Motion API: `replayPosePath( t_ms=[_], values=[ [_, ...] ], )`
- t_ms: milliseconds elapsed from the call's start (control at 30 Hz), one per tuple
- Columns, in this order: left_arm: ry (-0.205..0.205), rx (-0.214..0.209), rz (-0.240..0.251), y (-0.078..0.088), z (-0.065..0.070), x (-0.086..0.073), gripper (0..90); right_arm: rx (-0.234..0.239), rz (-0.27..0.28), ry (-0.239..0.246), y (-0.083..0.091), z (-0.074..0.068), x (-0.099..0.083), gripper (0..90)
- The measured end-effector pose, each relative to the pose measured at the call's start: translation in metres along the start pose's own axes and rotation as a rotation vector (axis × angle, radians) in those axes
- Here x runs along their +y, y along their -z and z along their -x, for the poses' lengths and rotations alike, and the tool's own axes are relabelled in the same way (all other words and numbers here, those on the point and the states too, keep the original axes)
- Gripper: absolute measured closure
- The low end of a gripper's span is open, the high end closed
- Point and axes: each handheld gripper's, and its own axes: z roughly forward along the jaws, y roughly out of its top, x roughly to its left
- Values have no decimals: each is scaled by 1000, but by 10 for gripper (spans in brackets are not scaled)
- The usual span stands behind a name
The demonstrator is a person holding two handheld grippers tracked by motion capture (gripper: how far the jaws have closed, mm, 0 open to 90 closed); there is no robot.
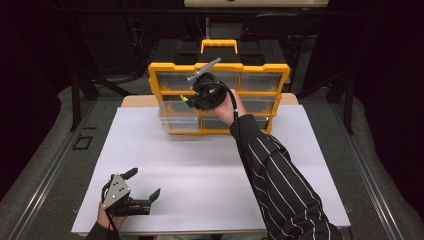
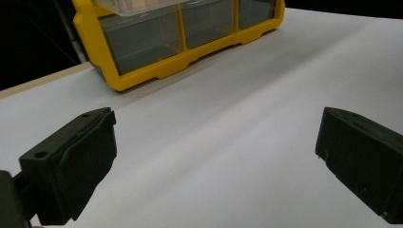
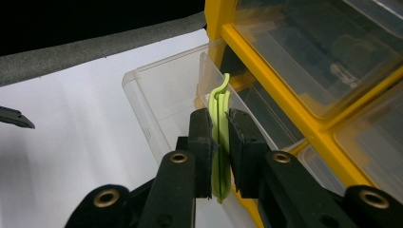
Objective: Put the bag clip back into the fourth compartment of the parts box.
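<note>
One clear drawer (image 3: 161, 95) pulled out of yellow organizer (image 1: 218, 67), right hand-held gripper (image 3: 219, 142) pinching green clip (image 3: 220, 142) above it, left hand-held gripper (image 2: 214, 156) spread

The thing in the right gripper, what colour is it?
Light green clip, clearest in the right gripper view.

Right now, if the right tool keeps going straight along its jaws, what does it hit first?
Probably the pulled-out clear drawer of the yellow organizer: the right tool, shut on a green clip, points at its open top. Depth is unclear.

Dark room — grey floor (image 1: 45, 165), white table (image 1: 200, 165).
</note>
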Motion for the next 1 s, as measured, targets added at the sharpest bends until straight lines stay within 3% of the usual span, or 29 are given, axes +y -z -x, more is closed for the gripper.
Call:
replayPosePath(
  t_ms=[400, 667, 833, 1000],
  values=[
    [-1, -1, -2, 0, 0, 0, 2, 0, -26, 10, -16, -5, 2, 804],
    [2, -3, -2, -1, 0, 0, 3, 15, -47, -14, -27, -2, -1, 797],
    [0, -3, -2, 0, 0, -1, 2, 21, -35, -34, -29, 0, -4, 578],
    [1, -5, -3, 0, 0, 0, 2, 12, -26, -62, -20, 1, -9, 323]
  ],
)
